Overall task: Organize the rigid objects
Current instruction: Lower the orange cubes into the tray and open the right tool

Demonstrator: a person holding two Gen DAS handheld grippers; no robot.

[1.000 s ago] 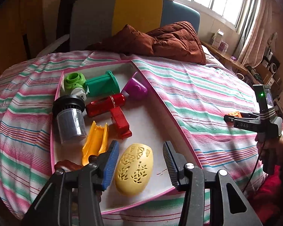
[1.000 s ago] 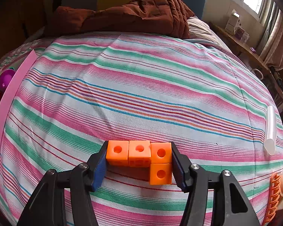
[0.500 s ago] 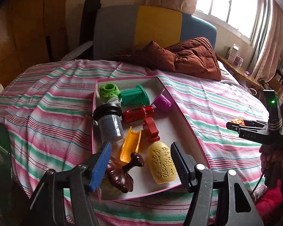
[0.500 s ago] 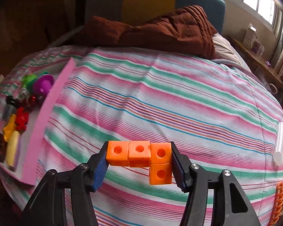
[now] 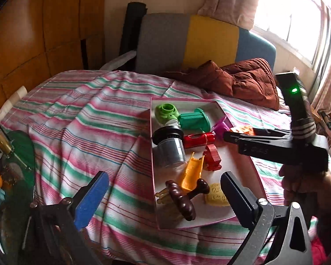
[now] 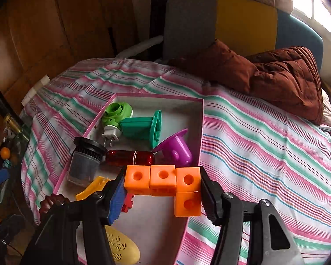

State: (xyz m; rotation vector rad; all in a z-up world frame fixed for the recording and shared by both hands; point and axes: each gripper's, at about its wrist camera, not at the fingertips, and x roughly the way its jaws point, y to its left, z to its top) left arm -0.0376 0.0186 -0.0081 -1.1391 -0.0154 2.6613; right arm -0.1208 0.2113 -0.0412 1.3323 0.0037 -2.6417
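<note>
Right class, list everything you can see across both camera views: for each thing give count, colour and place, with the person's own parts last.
Tray: one, pink-rimmed, on the bed.
Bedspread: one, pink, green and white stripes.
Quilt: one, brown, bunched by the headboard.
Plug-in device: one, light green, tray's far end.
Spool: one, dark green, beside it.
Cup: one, purple, tipped.
Jar: one, clear, black lid.
Tube: one, red.
Perforated oval: one, yellow, tray's near end.
Block piece: one, orange, four cubes.
Left hand-held gripper: jaws just opened, nothing between.
Right hand-held gripper: clamped on the block piece.
</note>
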